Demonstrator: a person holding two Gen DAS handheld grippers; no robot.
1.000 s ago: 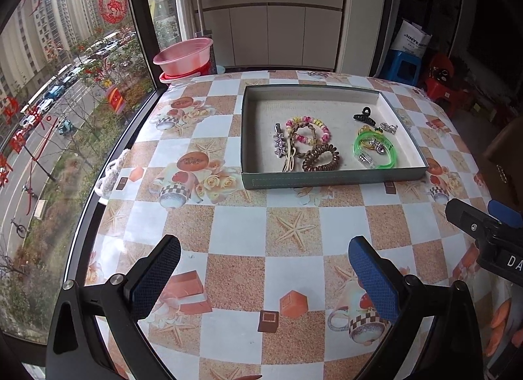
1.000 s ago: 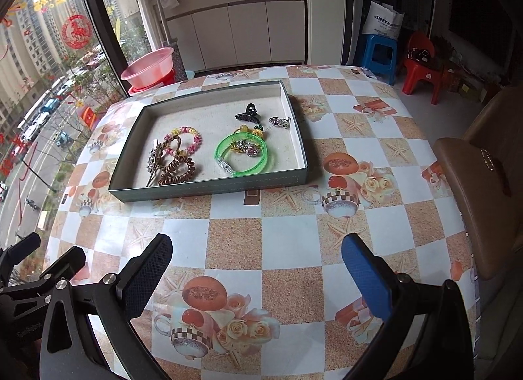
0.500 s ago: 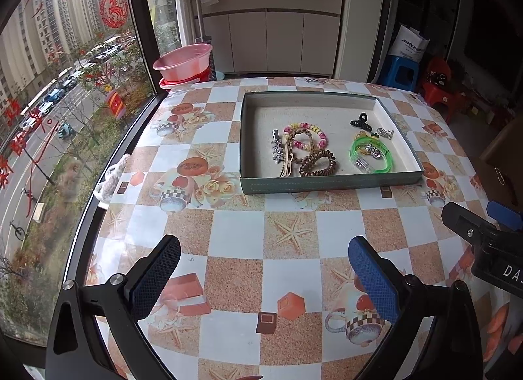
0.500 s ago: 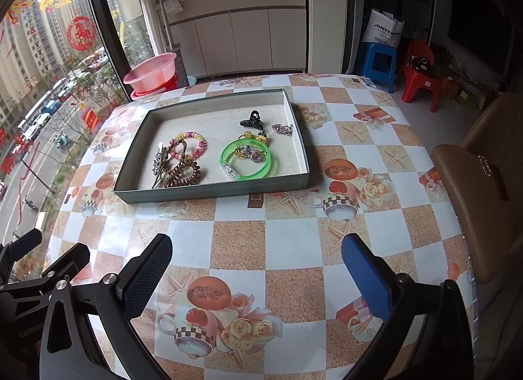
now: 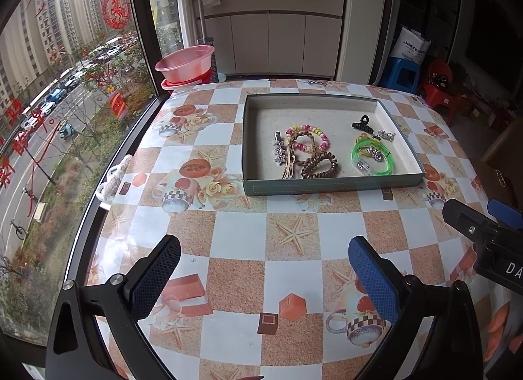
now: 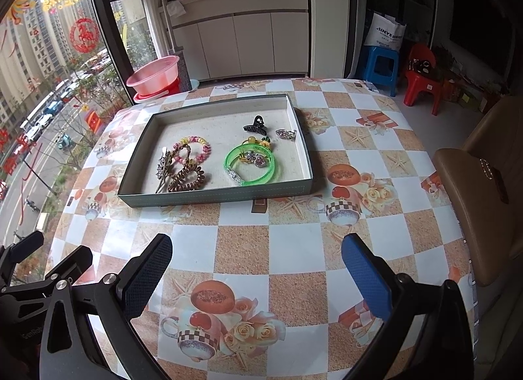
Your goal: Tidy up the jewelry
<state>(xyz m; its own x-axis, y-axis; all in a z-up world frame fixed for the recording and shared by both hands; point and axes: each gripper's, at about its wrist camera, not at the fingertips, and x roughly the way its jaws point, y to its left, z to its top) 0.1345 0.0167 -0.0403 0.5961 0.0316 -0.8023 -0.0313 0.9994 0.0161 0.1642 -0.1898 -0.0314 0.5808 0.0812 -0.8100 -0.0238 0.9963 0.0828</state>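
A shallow grey-green tray (image 5: 330,184) (image 6: 215,195) sits on the far half of the table. In it lie a green bangle (image 5: 372,156) (image 6: 253,166), a brown spiral hair tie (image 5: 320,166) (image 6: 188,179), a pink and yellow beaded bracelet (image 5: 307,136) (image 6: 193,148), a black claw clip (image 5: 362,123) (image 6: 255,125), a silver clip (image 5: 278,151) (image 6: 162,164) and a small silver charm (image 5: 385,135) (image 6: 286,133). My left gripper (image 5: 263,273) is open and empty over the near table. My right gripper (image 6: 256,270) is open and empty too.
The table (image 5: 228,216) has a checked cloth with starfish and cup prints. A pink basin (image 5: 184,63) stands past its far left edge by the window. A tan chair (image 6: 474,197) is at the right. Blue and red stools (image 6: 380,63) stand behind.
Both grippers have drawn back and risen, so the tray looks smaller and farther away. The jaws have stayed open and the tray's contents have not moved.
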